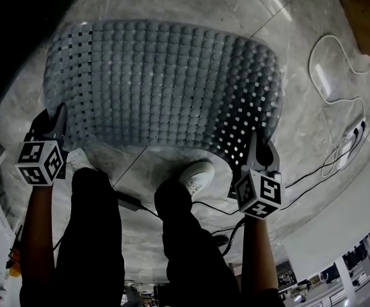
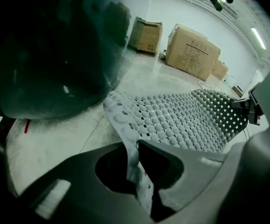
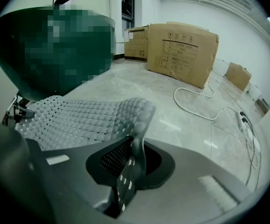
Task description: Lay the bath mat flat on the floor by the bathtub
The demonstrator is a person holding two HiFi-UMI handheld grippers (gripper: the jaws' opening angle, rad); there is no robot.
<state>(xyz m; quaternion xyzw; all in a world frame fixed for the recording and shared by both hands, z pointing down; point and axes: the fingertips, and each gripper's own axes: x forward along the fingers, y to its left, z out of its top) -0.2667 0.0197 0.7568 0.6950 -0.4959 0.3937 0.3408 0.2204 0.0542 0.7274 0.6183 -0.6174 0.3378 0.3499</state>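
A bare storeroom, with big cardboard boxes point(image 3: 181, 55) on polished stone floor point(image 3: 139, 80)

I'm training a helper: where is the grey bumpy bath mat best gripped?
Grey bumpy bath mat: its two near corners, edge-on from the person's side, as left gripper and right gripper hold it; the thin floppy sheet spreads between them.

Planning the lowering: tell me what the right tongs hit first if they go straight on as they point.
Past the bath mat corner they clamp, the right tongs would likely meet bare floor first; the white cable lies off to the side. Depth is unclear.
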